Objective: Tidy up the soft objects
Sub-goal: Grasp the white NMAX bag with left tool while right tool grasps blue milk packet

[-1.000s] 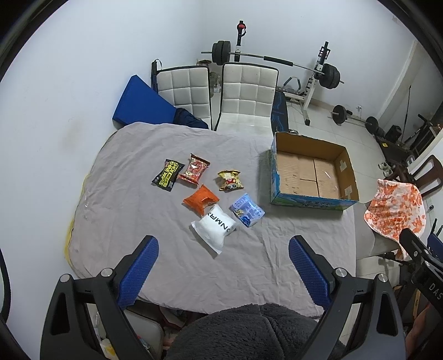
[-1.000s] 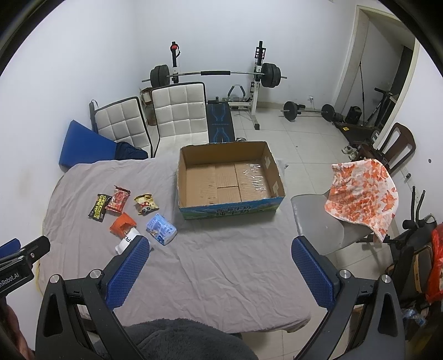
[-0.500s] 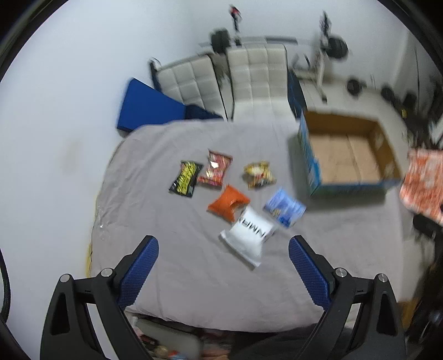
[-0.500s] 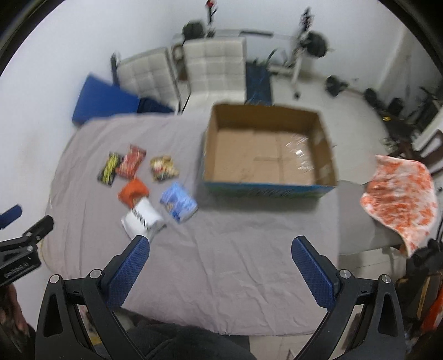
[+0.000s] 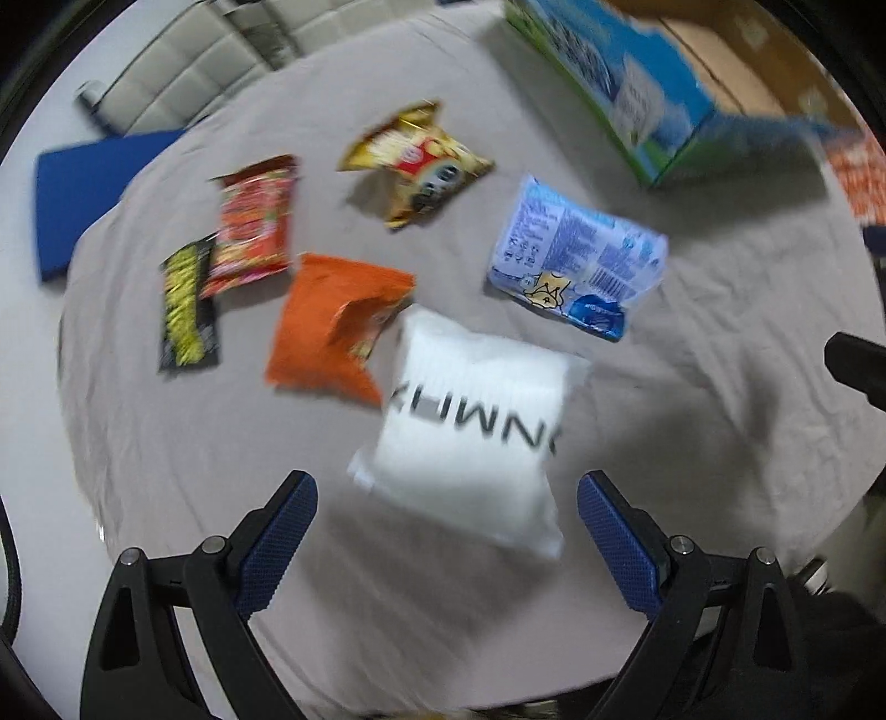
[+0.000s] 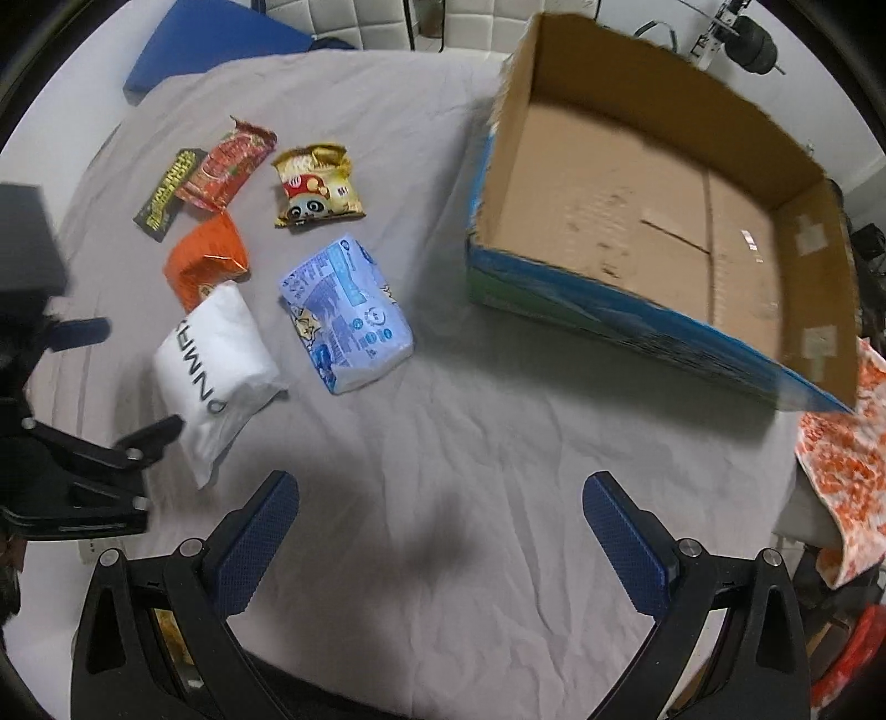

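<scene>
Several soft packets lie on a grey cloth-covered table (image 6: 443,443). A white pouch with black letters (image 5: 476,426) (image 6: 219,354) lies just ahead of my left gripper (image 5: 446,495), which hangs open above it with nothing between its fingers. Around it are an orange bag (image 5: 332,327) (image 6: 207,257), a light blue packet (image 5: 576,266) (image 6: 346,315), a gold snack bag (image 5: 418,160) (image 6: 318,185), a red packet (image 5: 255,221) (image 6: 230,166) and a black-and-yellow packet (image 5: 185,304) (image 6: 166,194). My right gripper (image 6: 440,498) is open over bare cloth. The left gripper's body (image 6: 72,471) shows at the right wrist view's left edge.
An open cardboard box (image 6: 653,232) (image 5: 664,88) with blue printed sides stands on the table to the right, nothing inside it. An orange-patterned cloth (image 6: 847,465) hangs off a chair at the right. A blue mat (image 6: 216,44) and white chairs stand behind the table.
Both grippers have dropped towards the table and tilted to point down. The packets and the box fill much more of each view. Both stay open.
</scene>
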A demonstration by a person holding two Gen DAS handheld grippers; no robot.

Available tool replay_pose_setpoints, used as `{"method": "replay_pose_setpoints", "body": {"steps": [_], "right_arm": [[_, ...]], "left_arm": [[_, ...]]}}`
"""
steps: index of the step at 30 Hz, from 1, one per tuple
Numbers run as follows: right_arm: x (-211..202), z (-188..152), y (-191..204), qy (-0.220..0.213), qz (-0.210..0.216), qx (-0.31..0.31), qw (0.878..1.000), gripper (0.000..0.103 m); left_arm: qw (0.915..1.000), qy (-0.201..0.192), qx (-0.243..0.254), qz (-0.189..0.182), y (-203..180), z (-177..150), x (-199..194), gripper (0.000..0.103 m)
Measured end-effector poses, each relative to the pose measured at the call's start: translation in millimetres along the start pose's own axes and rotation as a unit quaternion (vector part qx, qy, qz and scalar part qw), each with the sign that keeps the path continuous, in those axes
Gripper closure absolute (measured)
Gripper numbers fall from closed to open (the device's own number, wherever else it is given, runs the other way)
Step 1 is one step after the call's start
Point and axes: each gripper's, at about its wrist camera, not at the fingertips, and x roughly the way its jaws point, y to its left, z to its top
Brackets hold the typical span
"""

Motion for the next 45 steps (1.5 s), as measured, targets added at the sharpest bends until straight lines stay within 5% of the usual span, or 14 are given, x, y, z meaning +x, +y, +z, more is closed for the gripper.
{"method": "replay_pose_setpoints", "body": {"steps": [7,9,12,16,21,25,31,36,40,45], "right_arm": [[33,15,13,0.024,-0.004,-0.004,1.0,0.0],[36,19,17,0.027,-0.006,-0.008,1.0,0.0],[34,26,27,0.026,-0.004,-0.017,1.0,0.0],[32,39,44,0.022,-0.002,-0.026,0.999,0.0],[44,70,71,0.023,-0.004,-0.038,0.999,0.0],[72,94,84,0.044,-0.03,-0.047,0.997,0.004],[104,97,95,0.098,-0.05,-0.046,0.993,0.027],[103,83,95,0.103,-0.068,-0.035,0.992,0.04],[92,66,86,0.123,-0.052,-0.002,0.991,0.055],[79,26,68,0.172,-0.011,0.059,0.983,0.058]], "left_arm": [[0.9955,0.054,0.072,-0.031,-13,29,74,0.007],[0.9942,0.067,0.076,-0.037,-15,31,88,0.02],[0.996,0.058,0.059,-0.035,-12,26,95,0.026],[0.9962,0.05,-0.046,-0.055,12,5,84,0.026],[0.9626,0.08,-0.252,-0.059,66,-44,90,0.026],[0.9408,0.081,-0.315,-0.094,84,-65,98,0.024],[0.944,0.07,-0.31,-0.091,78,-73,105,0.023],[0.9441,0.061,-0.31,-0.096,76,-88,106,0.023],[0.9434,0.059,-0.311,-0.098,75,-85,108,0.023],[0.9444,0.059,-0.308,-0.099,76,-84,113,0.023]]}}
